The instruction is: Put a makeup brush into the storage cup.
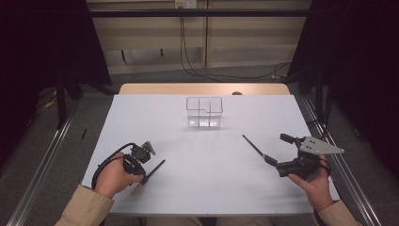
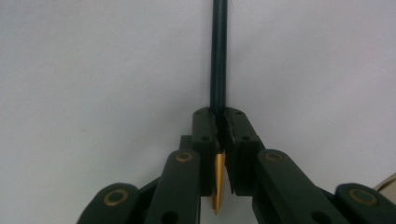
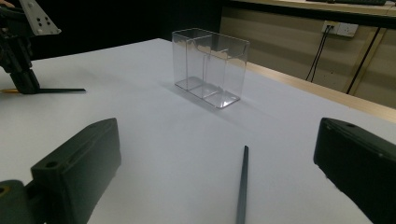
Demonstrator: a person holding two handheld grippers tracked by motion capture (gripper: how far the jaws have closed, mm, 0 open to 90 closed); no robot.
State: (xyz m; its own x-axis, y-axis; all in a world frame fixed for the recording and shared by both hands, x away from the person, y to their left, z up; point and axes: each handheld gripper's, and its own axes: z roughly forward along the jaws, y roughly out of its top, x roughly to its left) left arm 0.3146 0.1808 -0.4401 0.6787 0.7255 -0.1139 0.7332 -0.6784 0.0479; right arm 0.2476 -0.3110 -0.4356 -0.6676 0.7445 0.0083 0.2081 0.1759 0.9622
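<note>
Left gripper view: fingers (image 2: pixel 205 135) hide the pencil's (image 2: pixel 218 60) middle (gold tip showing).

Tan sleeves cover both forearms, and each hand carries a black gripper of linked bars joined by brass-ringed pivots, the left gripper (image 1: pixel 147 165) trailing a looped black cable, the right gripper (image 1: pixel 278 151) topped by a grey three-cornered plate with small holes.

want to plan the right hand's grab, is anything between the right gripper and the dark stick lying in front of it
Nothing visible. The right gripper stands open with the dark stick lying on the bare white table between its fingers. The clear divided container sits farther back, and the left gripper is shut on its own stick across the table.
</note>
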